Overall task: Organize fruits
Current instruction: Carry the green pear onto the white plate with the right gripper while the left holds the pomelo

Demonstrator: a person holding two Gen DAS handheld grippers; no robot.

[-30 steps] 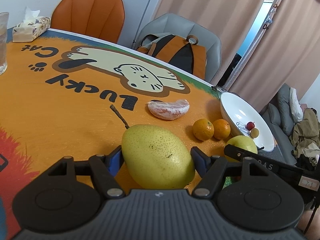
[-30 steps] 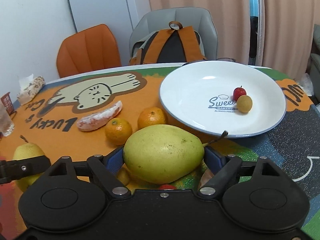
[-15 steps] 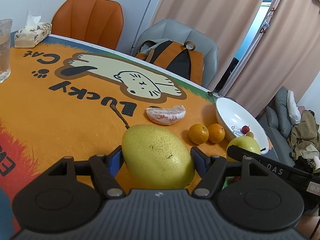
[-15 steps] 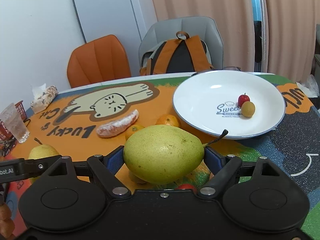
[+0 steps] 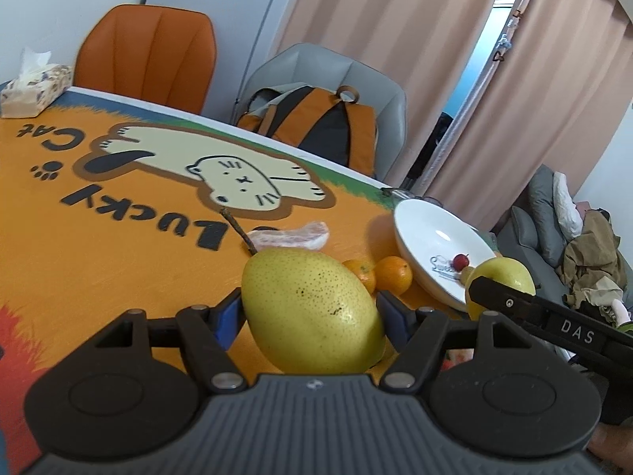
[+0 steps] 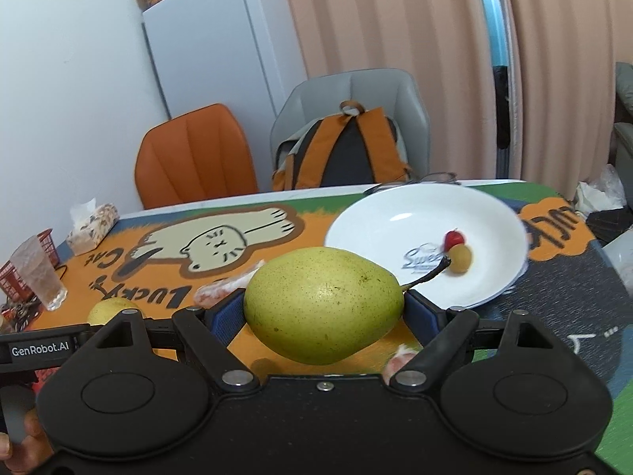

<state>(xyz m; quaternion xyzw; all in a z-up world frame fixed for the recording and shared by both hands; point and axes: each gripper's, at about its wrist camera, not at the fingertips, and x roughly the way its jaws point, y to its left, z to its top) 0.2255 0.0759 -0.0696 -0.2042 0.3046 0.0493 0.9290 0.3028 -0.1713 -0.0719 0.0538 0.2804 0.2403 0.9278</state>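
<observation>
1. Clearly the goal is the white plate point(image 6: 395, 221), at the far right of the cat-print tablecloth point(image 5: 99, 245); its bare middle offers room, so aim there, not at the rim.
2. Each gripper carries 1 pear. The left gripper point(image 5: 310, 310) clamps the yellow pear point(image 5: 312, 308), stem pointing away; the right gripper point(image 6: 324, 310) clamps the greener pear point(image 6: 322, 304) lengthwise, stem toward the plate. Both pears hang above the cloth.
3. Bring the right one in first, I judge, since it is nearer the plate; keep the left gripper back so the 2 tools do not collide.
4. Pass over the 2 mandarins point(image 5: 391, 275) and the peeled citrus segment point(image 5: 292, 239) without brushing them.
5. Set each pear down low before letting go, clear of the small red fruit point(image 6: 454, 239) and small yellow-brown fruit point(image 6: 461, 258) already on the plate; pears roll.
</observation>
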